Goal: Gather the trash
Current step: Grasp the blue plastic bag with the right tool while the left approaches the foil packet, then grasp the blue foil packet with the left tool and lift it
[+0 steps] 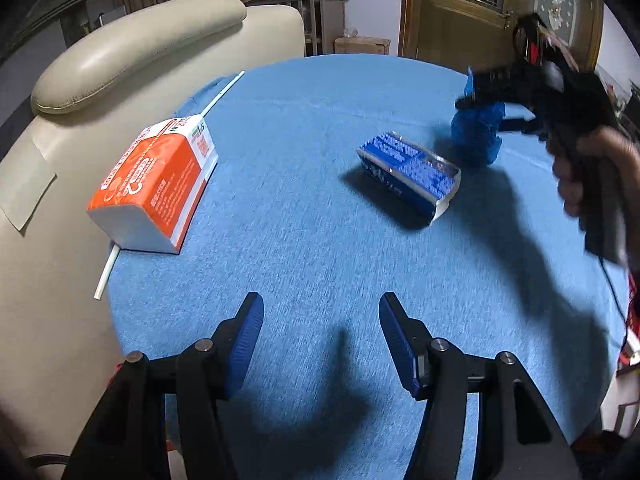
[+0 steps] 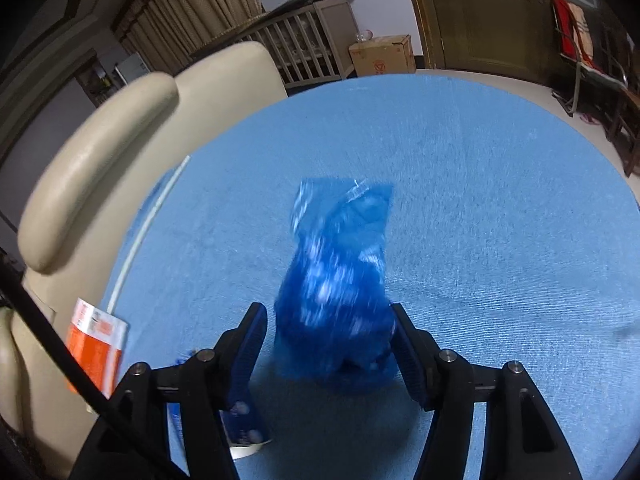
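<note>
Indoor light, moderate | hard dark shadows on blue tablecloth (image 1: 304, 240) | blue bag (image 2: 340, 280) motion-blurred | fisheye edges bent, corners black

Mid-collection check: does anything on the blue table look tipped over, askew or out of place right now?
Yes. The blue-and-white carton lies tipped on its side mid-table, and the orange tissue pack sits askew at the table's left edge on a white rod. The crumpled blue bag stands between the right gripper's fingers.
</note>
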Tool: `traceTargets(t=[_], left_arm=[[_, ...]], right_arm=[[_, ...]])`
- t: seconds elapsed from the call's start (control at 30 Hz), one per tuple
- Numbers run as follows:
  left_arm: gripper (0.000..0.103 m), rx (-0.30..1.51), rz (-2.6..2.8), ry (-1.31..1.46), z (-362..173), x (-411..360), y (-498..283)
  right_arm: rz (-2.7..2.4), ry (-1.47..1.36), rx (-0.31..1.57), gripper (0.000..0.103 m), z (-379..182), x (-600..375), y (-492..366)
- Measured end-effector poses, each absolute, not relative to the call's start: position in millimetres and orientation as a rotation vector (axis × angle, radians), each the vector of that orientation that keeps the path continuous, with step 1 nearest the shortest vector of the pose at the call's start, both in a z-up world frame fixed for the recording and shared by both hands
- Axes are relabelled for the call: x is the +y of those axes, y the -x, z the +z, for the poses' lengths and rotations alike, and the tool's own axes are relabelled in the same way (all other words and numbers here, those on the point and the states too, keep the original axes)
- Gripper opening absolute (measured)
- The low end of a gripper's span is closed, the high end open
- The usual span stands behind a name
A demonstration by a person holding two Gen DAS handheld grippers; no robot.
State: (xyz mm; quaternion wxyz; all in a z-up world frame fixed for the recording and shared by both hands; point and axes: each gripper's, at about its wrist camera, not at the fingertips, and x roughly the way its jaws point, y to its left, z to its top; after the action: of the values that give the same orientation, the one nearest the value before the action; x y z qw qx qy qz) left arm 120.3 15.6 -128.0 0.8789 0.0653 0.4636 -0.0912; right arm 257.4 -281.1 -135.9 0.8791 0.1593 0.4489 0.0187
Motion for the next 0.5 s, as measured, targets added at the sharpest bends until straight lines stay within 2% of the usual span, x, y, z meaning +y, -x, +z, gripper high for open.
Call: traceTargets(t=[0.03, 0.13, 0.27, 0.3, 0.37, 0.5], left_arm=[[0.061, 0.968, -0.193, -0.126, -127, 15, -123], [0.061, 0.973, -0.206, -0.092, -121, 9, -133], [0.061, 0.991, -0.254, -0.037, -115, -7, -153], [0.063, 0.996, -0.262, -0.026, -114, -12, -157], [0.073, 1.010, -0.277, 0.007, -113, -25, -171], [0.074, 1.051, -0.291, 0.120, -115, -44, -198]], right_arm=[[0.039, -0.312, 0.938, 0.044, -138, -281, -257], [0.057, -0.310, 0.910, 0.040, -137, -284, -250], [0.063, -0.357, 0.883, 0.039, -133, -295, -234], [0.073, -0.369, 0.881, 0.039, -133, -299, -227], [0.085, -0.378, 0.875, 0.039, -133, -304, -214], [0.111, -0.405, 0.861, 0.039, -134, -317, -181]])
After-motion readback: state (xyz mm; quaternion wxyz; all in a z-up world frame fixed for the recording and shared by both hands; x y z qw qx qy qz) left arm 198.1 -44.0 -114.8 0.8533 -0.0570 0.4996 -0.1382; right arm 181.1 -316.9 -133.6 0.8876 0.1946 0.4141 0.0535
